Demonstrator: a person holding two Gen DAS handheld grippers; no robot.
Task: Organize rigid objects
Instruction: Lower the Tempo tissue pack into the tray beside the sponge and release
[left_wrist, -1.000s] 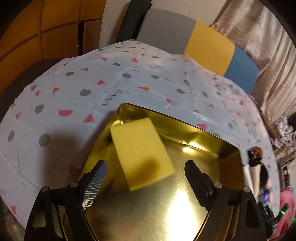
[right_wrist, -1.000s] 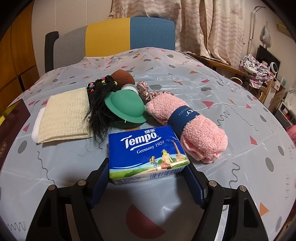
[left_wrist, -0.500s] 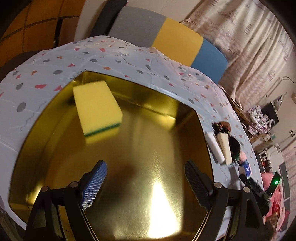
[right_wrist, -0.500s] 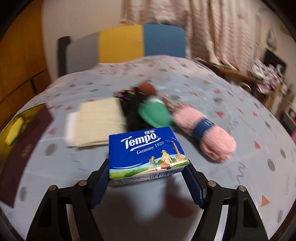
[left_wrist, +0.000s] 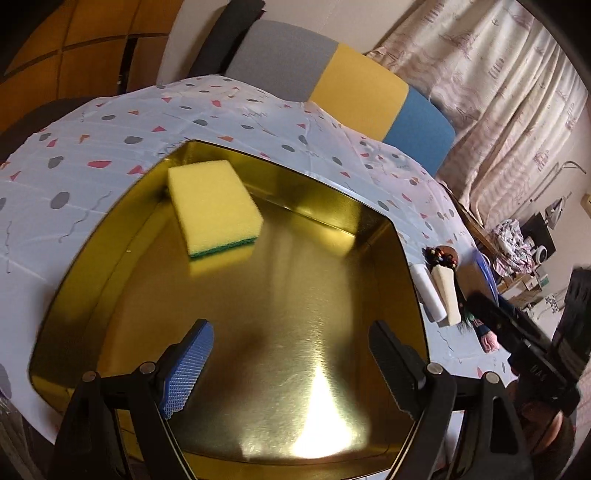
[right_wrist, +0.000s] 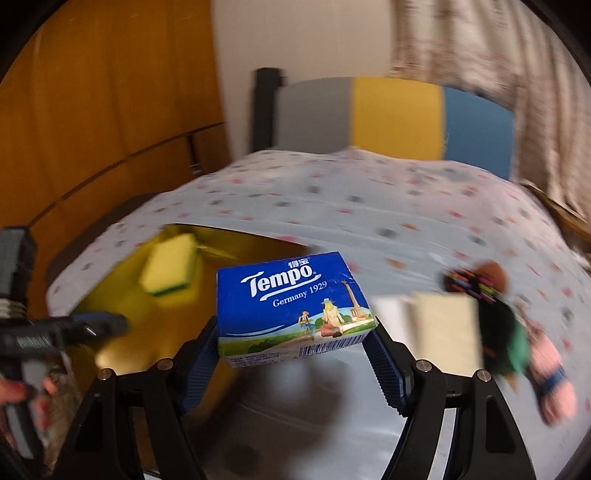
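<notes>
The right gripper, jaws still clamped on the Tempo tissue pack, has lifted it off the tablecloth toward the gold tin. The left gripper hangs wide and empty over the tin, yellow sponge inside.

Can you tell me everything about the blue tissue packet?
The tissue packet is a small boxy pack in glossy blue wrap with white "Tempo" lettering, "Germany 1929", a cartoon of travellers by a tower, and a barcode on its near edge. It sits level with its printed face up, squeezed at both ends between the jaws of the right gripper, lifted above the table. Nothing else touches it. Behind it lies the gold tray.
</notes>
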